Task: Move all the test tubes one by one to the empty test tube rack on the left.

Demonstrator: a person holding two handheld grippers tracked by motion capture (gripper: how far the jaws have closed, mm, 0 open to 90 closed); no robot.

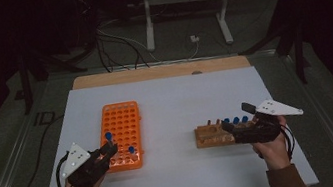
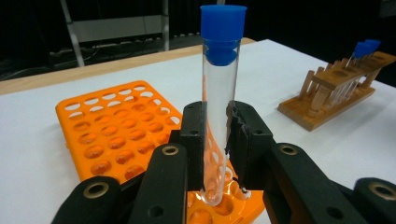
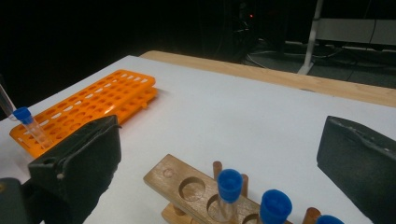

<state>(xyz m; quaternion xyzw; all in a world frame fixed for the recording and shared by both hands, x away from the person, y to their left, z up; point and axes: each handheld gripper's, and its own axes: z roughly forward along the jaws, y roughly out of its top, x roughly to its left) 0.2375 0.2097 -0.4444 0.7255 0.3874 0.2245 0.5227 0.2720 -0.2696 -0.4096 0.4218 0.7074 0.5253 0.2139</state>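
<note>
Left claw [image 2: 217, 140] is clamped on a clear glass test tube with a blue cap [image 2: 219, 107]. Tube is upright between the two black pads, cap well above them. Its rounded bottom sits at a hole in the near right corner of the orange plastic tube rack [image 2: 116, 130]; can't tell whether it's touching the rack or just over it.

In the high view the left claw [image 1: 109, 150] is at the near left edge of the orange rack [image 1: 122, 131], with the held tube's blue cap [image 1: 108, 135] sticking up above it. A second blue-capped tube [image 1: 132, 150] stands in the rack's near right corner.

The rack lies flat on the left half of the white counter [image 1: 171, 103], long side running near to far.

Right claw [image 3: 224, 154] stands wide open, nothing between the pads. It hovers at the brown wooden tube stand [image 3: 196, 186], which holds three blue-capped tubes [image 3: 230, 179] side by side; one empty hole at the stand's left end. In the high view the right claw [image 1: 234, 119] is over the right end of the wooden stand [image 1: 212, 137], on the right half of the counter, well apart from the orange rack.

A bare wooden strip [image 1: 161, 71] shows along the counter's far edge.
</note>
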